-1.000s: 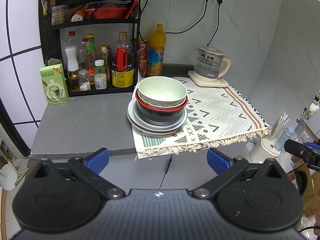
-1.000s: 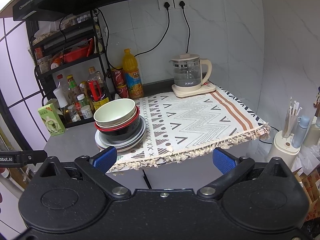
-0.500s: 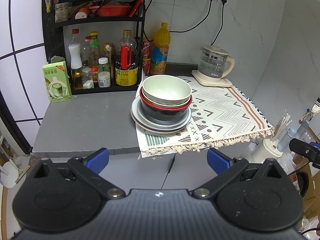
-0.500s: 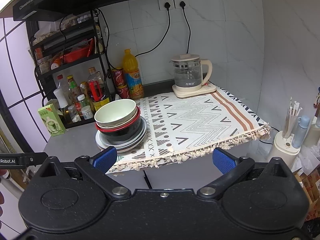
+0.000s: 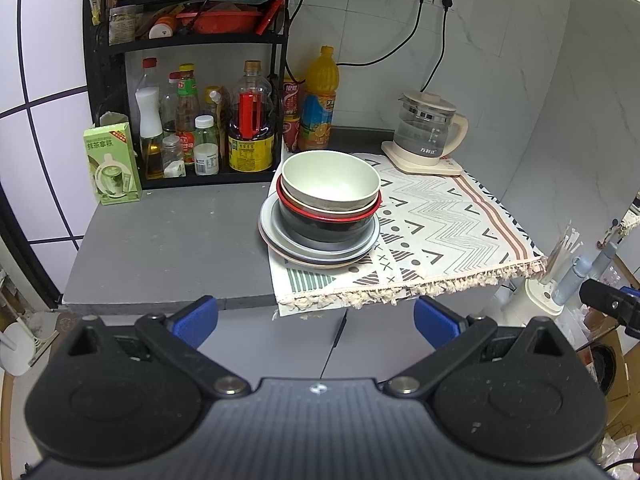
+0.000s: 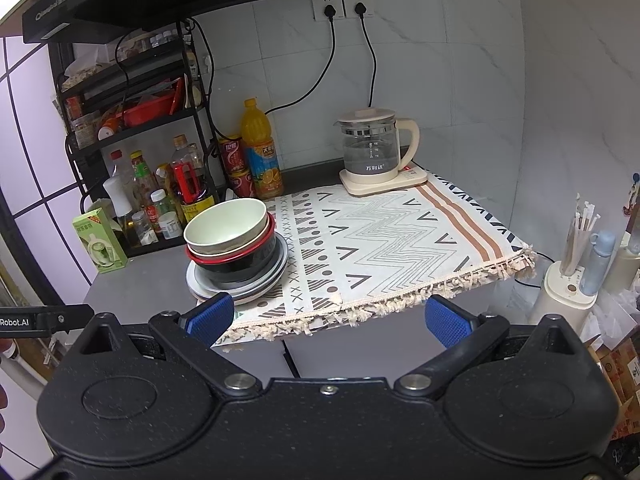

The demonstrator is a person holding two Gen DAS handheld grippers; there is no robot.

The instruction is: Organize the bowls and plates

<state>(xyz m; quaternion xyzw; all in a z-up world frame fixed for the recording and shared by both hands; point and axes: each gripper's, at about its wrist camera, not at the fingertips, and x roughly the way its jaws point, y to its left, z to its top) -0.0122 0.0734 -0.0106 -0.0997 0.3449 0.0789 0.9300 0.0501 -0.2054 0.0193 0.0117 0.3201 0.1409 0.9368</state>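
Your left hand-held gripper [image 5: 316, 322] and right hand-held gripper [image 6: 328, 318] are both spread and empty, near the bench [image 5: 168, 248] edge. The bowls [image 5: 330, 184] sit nested on stacked plates [image 5: 280, 246], one pile on the cloth's [image 5: 440, 232] left end. That fits either a finished stack or one awaiting sorting.

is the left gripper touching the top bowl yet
Apart. In the left wrist view the left gripper hangs open short of the counter edge, with bare cloth between its fingers and the pale green bowl topping the stack.
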